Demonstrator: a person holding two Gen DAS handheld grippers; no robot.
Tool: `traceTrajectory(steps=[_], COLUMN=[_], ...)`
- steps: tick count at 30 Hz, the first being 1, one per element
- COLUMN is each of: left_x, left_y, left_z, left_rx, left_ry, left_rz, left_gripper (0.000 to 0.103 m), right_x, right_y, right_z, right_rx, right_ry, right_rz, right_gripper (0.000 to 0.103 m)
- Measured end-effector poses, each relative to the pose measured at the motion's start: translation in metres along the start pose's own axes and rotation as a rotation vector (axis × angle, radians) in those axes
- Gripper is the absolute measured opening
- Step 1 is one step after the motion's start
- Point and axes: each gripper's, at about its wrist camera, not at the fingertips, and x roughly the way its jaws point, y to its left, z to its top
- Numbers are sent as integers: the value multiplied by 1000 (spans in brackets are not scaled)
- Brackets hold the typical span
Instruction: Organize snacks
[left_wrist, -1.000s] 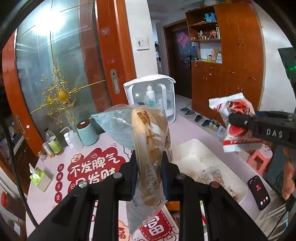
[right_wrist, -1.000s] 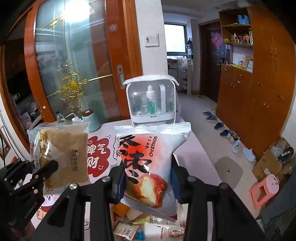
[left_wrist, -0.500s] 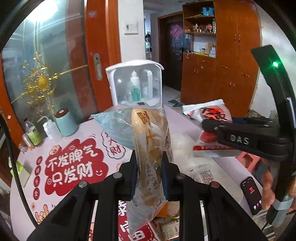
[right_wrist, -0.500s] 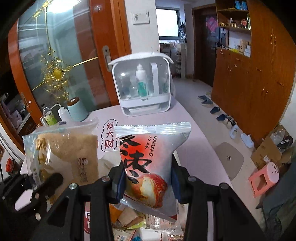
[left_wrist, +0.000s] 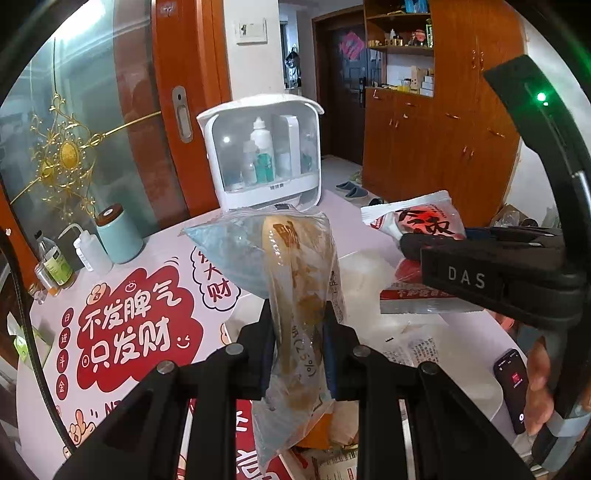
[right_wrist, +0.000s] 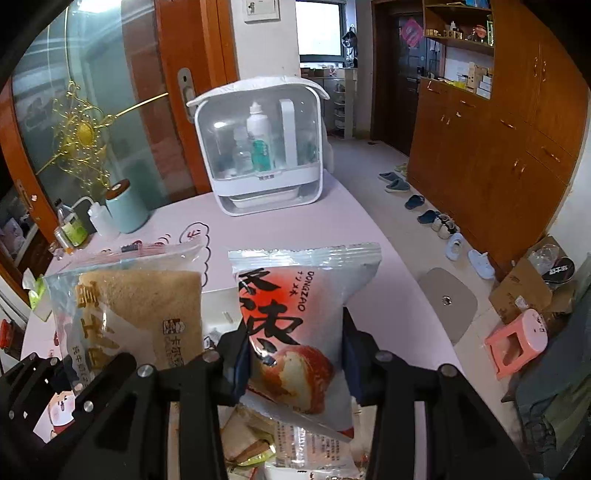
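Observation:
My left gripper (left_wrist: 298, 332) is shut on a clear packet of brown cake (left_wrist: 301, 295), held edge-on above the table; the packet shows flat in the right wrist view (right_wrist: 125, 317). My right gripper (right_wrist: 293, 354) is shut on a red and white snack bag (right_wrist: 295, 332) with black characters, held upright; it also shows in the left wrist view (left_wrist: 424, 229), to the right of the cake packet. A white tray (left_wrist: 476, 395) lies on the table below both. Several loose snack packets (right_wrist: 255, 446) lie beneath the grippers.
A white storage box with bottles (right_wrist: 260, 147) stands at the table's far side. A teal canister (left_wrist: 118, 232) and small bottles (left_wrist: 55, 262) stand at far left. A phone (left_wrist: 511, 384) lies by the right edge. The tablecloth has red lettering (left_wrist: 129, 332).
Both grippers have come lower and closer to the table with their packets. The right gripper's bag sits closer beside the cake packet.

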Motion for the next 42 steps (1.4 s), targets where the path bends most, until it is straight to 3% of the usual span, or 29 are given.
traceTrajectory(steps=[22, 27, 28, 29, 30, 31, 33, 42], left_x=[29, 35, 36, 37, 36, 35, 29, 6], left_y=[0, 2, 2, 4, 5, 6, 7, 9], left_z=[9, 11, 11, 12, 12, 13, 14, 11], left_rx=[-24, -35, -38, -45, -48, -51, -50, -34], left_ry=[37, 42, 44, 45, 40, 33, 6, -14], left_rz=[50, 64, 64, 63, 61, 66, 77, 96], left_gripper=[22, 23, 26, 29, 40, 59, 83, 85], right_x=[38, 45, 47, 49, 49, 48, 44, 31], right_y=[1, -1, -2, -2, -2, -1, 0, 3], right_z=[9, 9, 9, 9, 9, 9, 9, 7], right_rx=[29, 54, 63, 67, 66, 63, 55, 65], right_ry=[95, 114, 127, 131, 126, 116, 93, 71], right_rz=[2, 46, 54, 58, 55, 51, 54, 88], right_gripper=[44, 46, 49, 58, 67, 70, 74, 74])
